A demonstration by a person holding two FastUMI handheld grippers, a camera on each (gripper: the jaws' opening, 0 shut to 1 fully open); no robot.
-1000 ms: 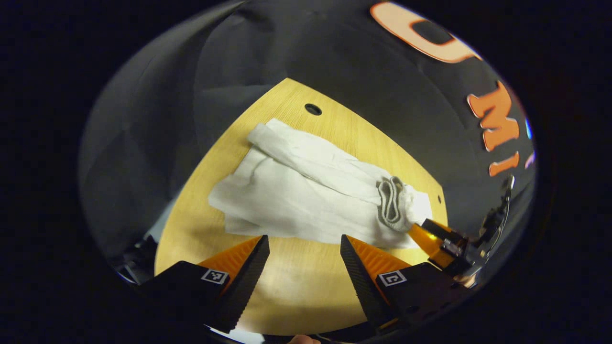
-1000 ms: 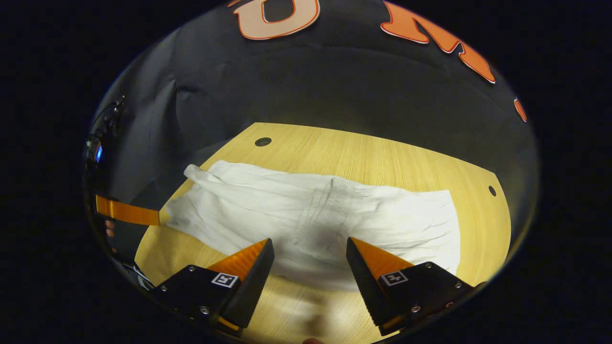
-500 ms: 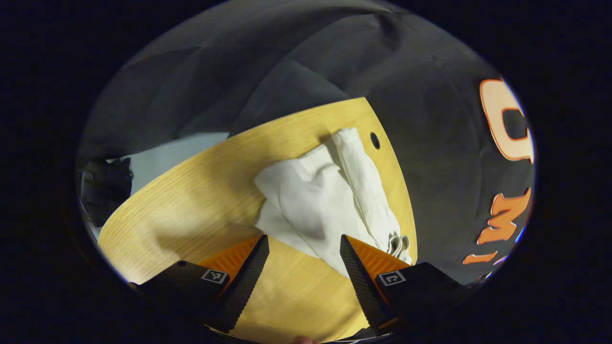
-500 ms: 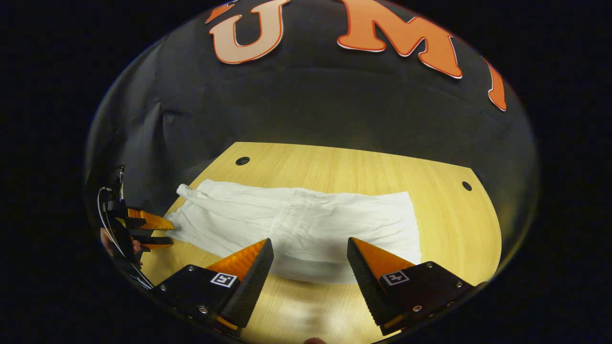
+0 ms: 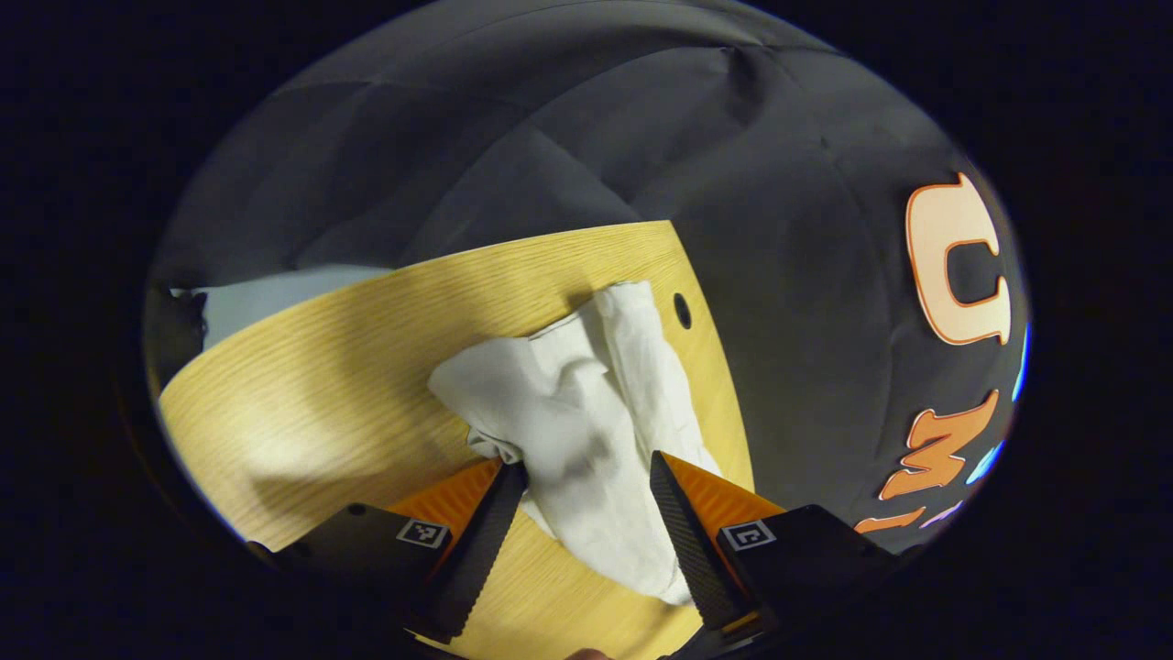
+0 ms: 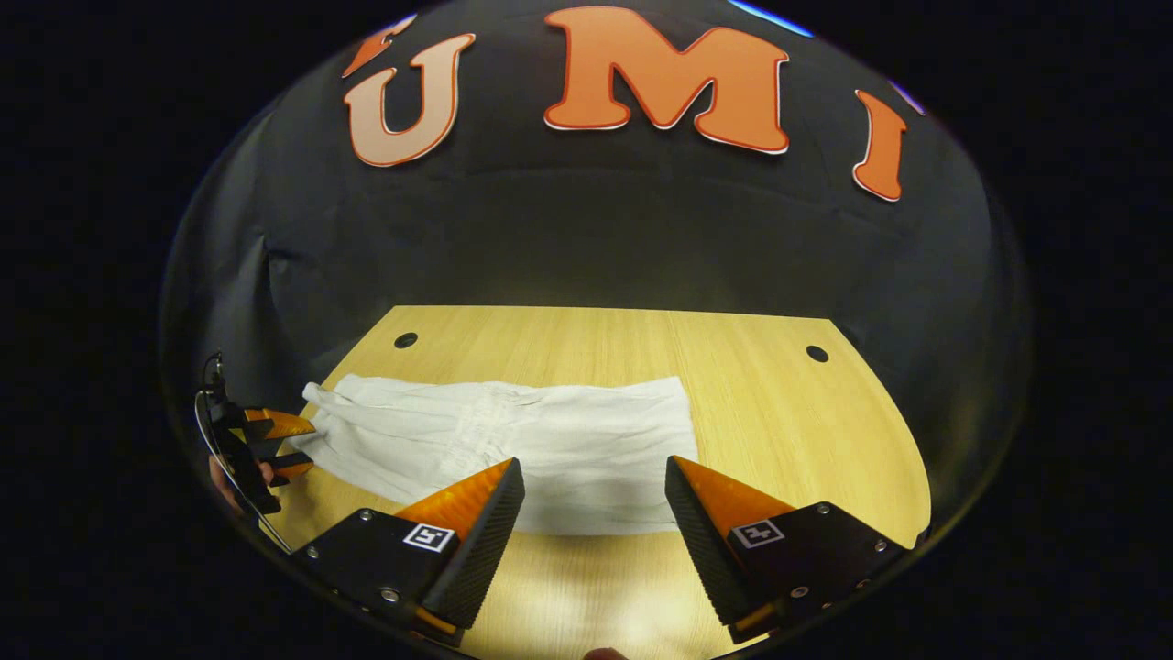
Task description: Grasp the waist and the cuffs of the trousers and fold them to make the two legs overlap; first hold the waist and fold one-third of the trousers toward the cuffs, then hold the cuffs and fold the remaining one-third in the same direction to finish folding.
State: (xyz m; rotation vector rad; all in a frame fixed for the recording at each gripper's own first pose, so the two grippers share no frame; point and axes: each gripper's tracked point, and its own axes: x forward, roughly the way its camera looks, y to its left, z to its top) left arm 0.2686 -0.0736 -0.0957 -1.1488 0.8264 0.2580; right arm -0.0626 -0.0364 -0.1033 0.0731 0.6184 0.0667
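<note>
your left gripper [image 5: 584,477] sits with its fingers spread apart, one on each side of the near end of the white trousers [image 5: 586,412], with cloth lying in the gap between them. nothing's pinched there, the fingers just straddle the fabric. the trousers are bunched and wrinkled at this end, lying on the wooden table [image 5: 348,367], with a small round hole [image 5: 682,311] in the tabletop just beside the far corner of the cloth.

your right gripper [image 6: 594,500] is spread wide too, gripping nothing, hanging over the table [image 6: 788,412] at the trousers' [image 6: 513,440] long near edge. from this side the trousers lie stretched out flat across the table. the left gripper [image 6: 279,445] shows at the trousers' far left end, right next to the cloth, with a bit of your hand [image 6: 224,477] behind it.
</note>
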